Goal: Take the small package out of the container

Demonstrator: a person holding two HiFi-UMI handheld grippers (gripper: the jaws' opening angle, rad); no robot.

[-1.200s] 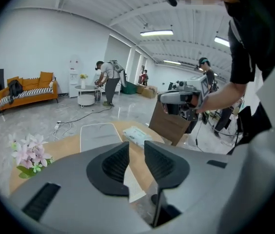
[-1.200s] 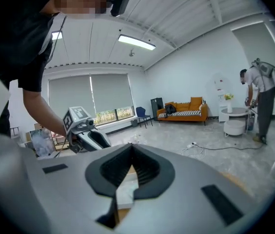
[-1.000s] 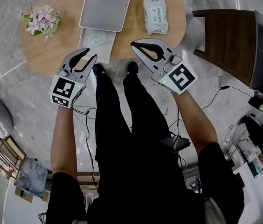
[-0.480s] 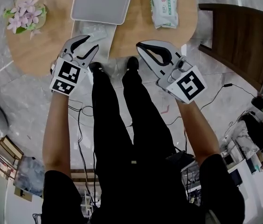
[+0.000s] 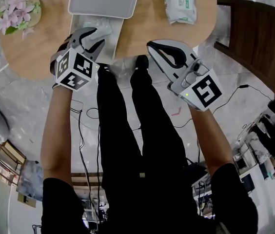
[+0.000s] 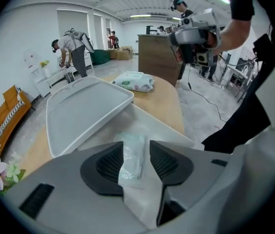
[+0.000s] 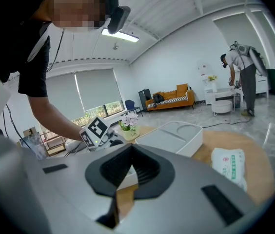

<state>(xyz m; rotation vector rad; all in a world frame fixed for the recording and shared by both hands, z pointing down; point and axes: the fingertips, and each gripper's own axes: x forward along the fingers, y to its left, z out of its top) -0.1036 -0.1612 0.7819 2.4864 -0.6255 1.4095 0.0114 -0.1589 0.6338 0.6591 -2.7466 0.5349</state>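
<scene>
One small package (image 6: 130, 162) lies inside the open container (image 6: 159, 123) at the near edge of the bench (image 5: 147, 27), with the lid (image 6: 86, 106) resting at its far side.

Left gripper (image 6: 136, 146): fingers released, having just been opening; the package sits between them with no pad pressing on it.

Right gripper (image 7: 130, 148): fingers clenched on nothing (off to the right of the container).

Gripping and lifting out are left to do.

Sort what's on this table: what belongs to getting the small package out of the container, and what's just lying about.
For the job: small package, lying in the white container; left gripper, whose jaws have just been opening, package between them, not gripped.

Just lying about: grey lid propped on the container; pack of wet wipes; pink flowers.
</scene>
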